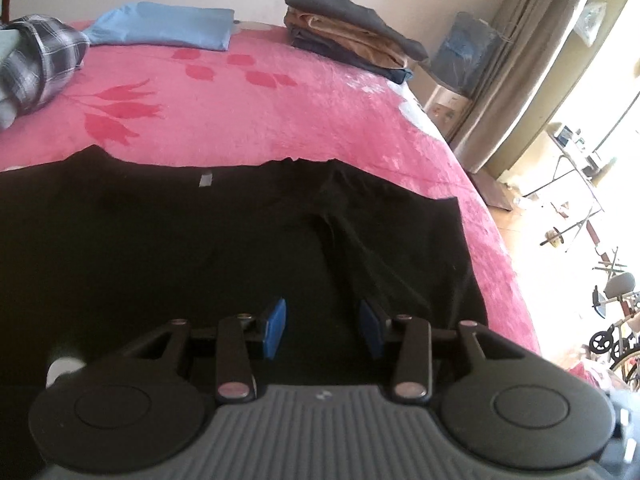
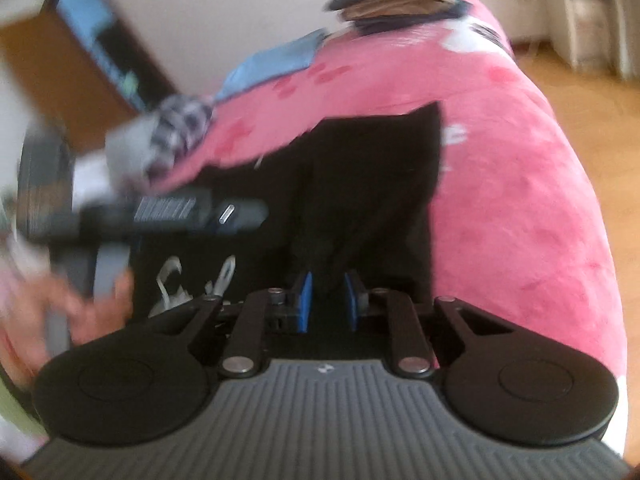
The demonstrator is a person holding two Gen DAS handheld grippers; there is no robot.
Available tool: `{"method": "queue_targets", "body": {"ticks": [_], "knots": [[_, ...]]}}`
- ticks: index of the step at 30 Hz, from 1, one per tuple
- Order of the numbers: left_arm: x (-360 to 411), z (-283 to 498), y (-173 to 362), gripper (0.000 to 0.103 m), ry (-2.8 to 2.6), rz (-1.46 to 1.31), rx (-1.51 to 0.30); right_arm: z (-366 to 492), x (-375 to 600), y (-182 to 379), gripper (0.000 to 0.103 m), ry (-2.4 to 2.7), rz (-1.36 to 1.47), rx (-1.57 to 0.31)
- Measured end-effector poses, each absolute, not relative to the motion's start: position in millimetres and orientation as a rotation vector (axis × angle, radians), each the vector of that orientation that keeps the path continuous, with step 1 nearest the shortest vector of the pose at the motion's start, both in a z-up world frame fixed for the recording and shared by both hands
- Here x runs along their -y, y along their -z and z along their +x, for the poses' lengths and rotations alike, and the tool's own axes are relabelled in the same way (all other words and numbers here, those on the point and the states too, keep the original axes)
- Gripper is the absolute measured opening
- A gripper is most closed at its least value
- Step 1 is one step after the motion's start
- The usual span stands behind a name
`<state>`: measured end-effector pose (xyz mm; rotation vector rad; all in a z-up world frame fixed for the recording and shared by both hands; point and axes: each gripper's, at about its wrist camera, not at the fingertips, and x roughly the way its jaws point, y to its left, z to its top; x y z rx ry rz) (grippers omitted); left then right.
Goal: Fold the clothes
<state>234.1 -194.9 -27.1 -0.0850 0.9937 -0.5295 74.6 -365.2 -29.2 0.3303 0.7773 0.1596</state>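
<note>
Left tongs released, pads apart, nothing between, hovering over black shirt spread flat on pink blanket. Right tongs narrowly parted above a shirt fold; grasp unclear, view blurred. Beyond the left tongs: blue garment far left, folded stack far right, plaid garment at left edge.

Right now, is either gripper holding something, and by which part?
Nothing is held: the left gripper and right gripper hang open above the black shirt.
</note>
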Motion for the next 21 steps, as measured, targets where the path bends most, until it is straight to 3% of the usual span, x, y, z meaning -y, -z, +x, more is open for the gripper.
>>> {"method": "queue_targets", "body": {"ticks": [6, 10, 17, 21], "knots": [[214.2, 265.4, 36.8, 0.035, 0.503, -0.043, -0.997, 86.8, 309.2, 30.5, 0.019, -0.191, 0.012, -0.752], [225.0, 282.1, 45.7, 0.026, 0.487, -0.001, -0.985, 102.2, 294.7, 35.3, 0.019, -0.162, -0.094, -0.766], [234.8, 286.8, 53.3, 0.021, 0.522, 0.071, -0.938, 110.4, 272.7, 49.1, 0.026, -0.156, -0.242, -0.806], [236.6, 286.1, 54.3, 0.005, 0.519, 0.082, -0.907, 115.5, 271.3, 55.1, 0.022, -0.124, -0.268, -0.807]]}}
